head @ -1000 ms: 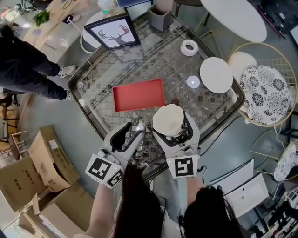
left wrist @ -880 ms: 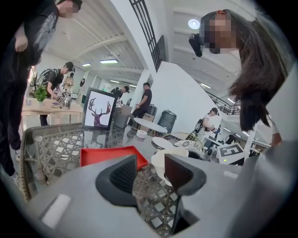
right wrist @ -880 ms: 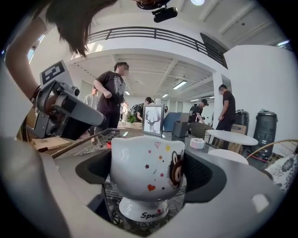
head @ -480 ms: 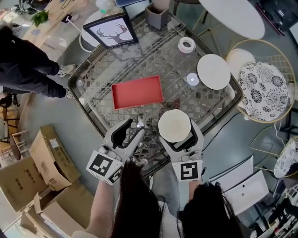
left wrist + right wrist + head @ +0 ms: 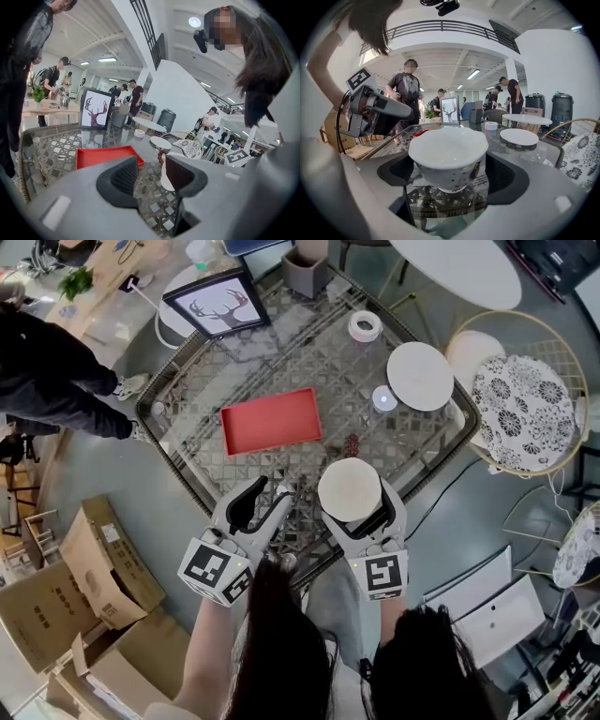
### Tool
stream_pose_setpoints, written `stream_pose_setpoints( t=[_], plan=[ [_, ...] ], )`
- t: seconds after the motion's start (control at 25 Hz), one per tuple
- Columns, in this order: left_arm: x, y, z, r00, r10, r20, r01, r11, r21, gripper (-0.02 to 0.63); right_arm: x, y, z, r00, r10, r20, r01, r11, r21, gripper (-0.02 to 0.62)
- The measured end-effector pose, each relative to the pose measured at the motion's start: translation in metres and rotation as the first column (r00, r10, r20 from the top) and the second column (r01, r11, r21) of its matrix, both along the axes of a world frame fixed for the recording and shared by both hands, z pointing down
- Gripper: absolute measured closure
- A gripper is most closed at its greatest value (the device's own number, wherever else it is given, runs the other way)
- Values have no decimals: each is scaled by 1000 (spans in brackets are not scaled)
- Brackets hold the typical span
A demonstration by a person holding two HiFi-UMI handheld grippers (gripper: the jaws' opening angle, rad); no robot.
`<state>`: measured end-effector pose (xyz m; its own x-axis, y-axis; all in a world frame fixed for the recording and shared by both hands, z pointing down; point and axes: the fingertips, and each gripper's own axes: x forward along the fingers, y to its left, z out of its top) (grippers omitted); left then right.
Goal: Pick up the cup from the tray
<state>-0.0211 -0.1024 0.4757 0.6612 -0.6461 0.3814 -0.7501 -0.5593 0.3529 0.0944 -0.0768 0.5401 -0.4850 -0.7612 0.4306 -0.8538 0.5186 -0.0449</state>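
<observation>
My right gripper is shut on a white cup, holding it upright over the glass table's near edge, clear of the tray. In the right gripper view the cup has small dark specks on its side and sits between the two black pads of that gripper. The red tray lies empty on the table, farther out and to the left. My left gripper hangs open beside the cup with nothing in it. Its own view shows the left gripper, the tray and a sliver of the cup.
On the patterned glass table are a white round plate, a small round disc, a tape roll, a framed deer picture and a grey pot. A wire chair with a patterned cushion stands right. Cardboard boxes and a person are left.
The cup in my right gripper has drifted a little away from the red tray, toward the table's near edge. The left gripper has stayed open in about the same place.
</observation>
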Motion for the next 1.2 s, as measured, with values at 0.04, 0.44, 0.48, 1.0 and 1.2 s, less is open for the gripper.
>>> stream_pose_setpoints(
  t=[0.04,0.44,0.48,1.0,1.2],
  plan=[
    [0,2,1,1000,-1,-1,1,1000,-8,422,3,3,0,1000,17,10,-17,1000,-12,103],
    [-11,20,-14,999,40,-6,-40,999,-23,455,32,50,-37,988,111,105,-98,987,-124,21],
    [-10,23,-18,999,49,-16,-49,998,-27,460,30,51,-49,976,126,176,-102,985,-139,17],
    [-15,57,-83,983,94,-160,-90,995,31,583,-20,66,-168,931,142,336,-140,990,-29,569],
    [-21,72,-101,978,105,-181,-98,994,44,606,-51,74,-170,973,52,225,-50,999,-15,571]
  ],
)
